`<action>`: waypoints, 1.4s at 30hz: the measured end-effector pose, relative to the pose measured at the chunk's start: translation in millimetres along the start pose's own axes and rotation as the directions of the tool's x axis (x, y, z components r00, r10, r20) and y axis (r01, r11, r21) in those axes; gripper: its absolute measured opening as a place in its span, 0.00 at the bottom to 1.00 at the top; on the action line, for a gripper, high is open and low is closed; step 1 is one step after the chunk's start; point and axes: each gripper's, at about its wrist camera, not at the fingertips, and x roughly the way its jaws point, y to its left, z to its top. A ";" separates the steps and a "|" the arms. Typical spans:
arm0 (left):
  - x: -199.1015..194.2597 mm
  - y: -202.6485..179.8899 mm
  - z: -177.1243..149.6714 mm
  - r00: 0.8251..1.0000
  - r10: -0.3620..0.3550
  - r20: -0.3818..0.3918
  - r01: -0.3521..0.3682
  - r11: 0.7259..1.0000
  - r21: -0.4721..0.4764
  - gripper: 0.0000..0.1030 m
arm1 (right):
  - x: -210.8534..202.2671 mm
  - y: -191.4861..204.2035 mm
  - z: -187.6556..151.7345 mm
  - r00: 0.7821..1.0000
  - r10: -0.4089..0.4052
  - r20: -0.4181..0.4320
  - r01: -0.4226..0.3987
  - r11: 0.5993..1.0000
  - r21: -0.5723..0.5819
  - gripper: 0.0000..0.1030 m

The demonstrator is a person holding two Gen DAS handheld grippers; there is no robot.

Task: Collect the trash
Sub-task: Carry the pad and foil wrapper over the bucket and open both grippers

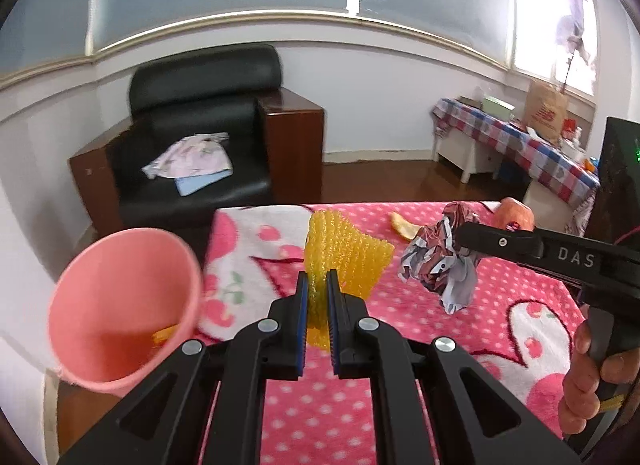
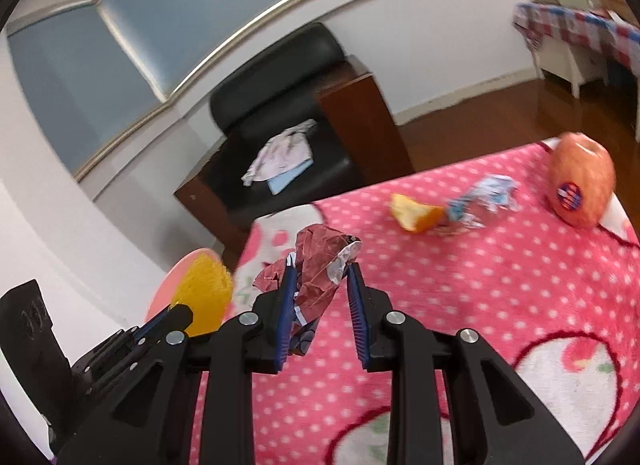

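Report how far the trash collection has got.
Done: something orange already lies inside the pink bin. In hand: the left gripper is shut on the yellow foam net close to the bin; the right gripper holds the crumpled wrapper. Left on the blanket: the orange peel and the blue-white wrapper. The apple may not be trash.

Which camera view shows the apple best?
The right wrist view: the apple shows whole, with its sticker, on the pink blanket. In the left wrist view only its top shows behind the right gripper.
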 end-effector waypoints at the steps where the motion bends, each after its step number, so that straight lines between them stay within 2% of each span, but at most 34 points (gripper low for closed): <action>1: -3.3 7.8 -0.6 1.000 0.019 0.005 -0.019 1.000 -0.012 0.08 | 1.5 5.8 0.6 1.000 0.008 -0.003 -0.009 1.000 -0.012 0.26; 10: -21.1 71.8 -7.6 0.986 0.166 0.010 -0.164 0.981 -0.105 0.08 | 42.5 82.8 1.9 0.994 0.097 -0.055 -0.104 0.982 -0.161 0.26; 14: -25.6 100.3 -13.4 0.972 0.235 -0.002 -0.232 0.961 -0.148 0.08 | 61.1 113.2 -0.4 0.989 0.119 -0.087 -0.135 0.968 -0.212 0.26; 19: -26.9 129.5 -19.9 0.961 0.277 -0.018 -0.275 0.941 -0.196 0.08 | 80.5 146.0 -4.0 0.984 0.133 -0.115 -0.159 0.950 -0.269 0.26; 30: -22.2 173.3 -36.6 0.946 0.318 -0.063 -0.323 0.908 -0.267 0.08 | 118.2 190.6 -20.7 0.977 0.115 -0.179 -0.174 0.916 -0.362 0.26; 42: -3.2 195.2 -53.6 0.937 0.327 -0.121 -0.349 0.889 -0.298 0.08 | 147.2 206.5 -37.2 0.972 0.074 -0.224 -0.164 0.895 -0.415 0.26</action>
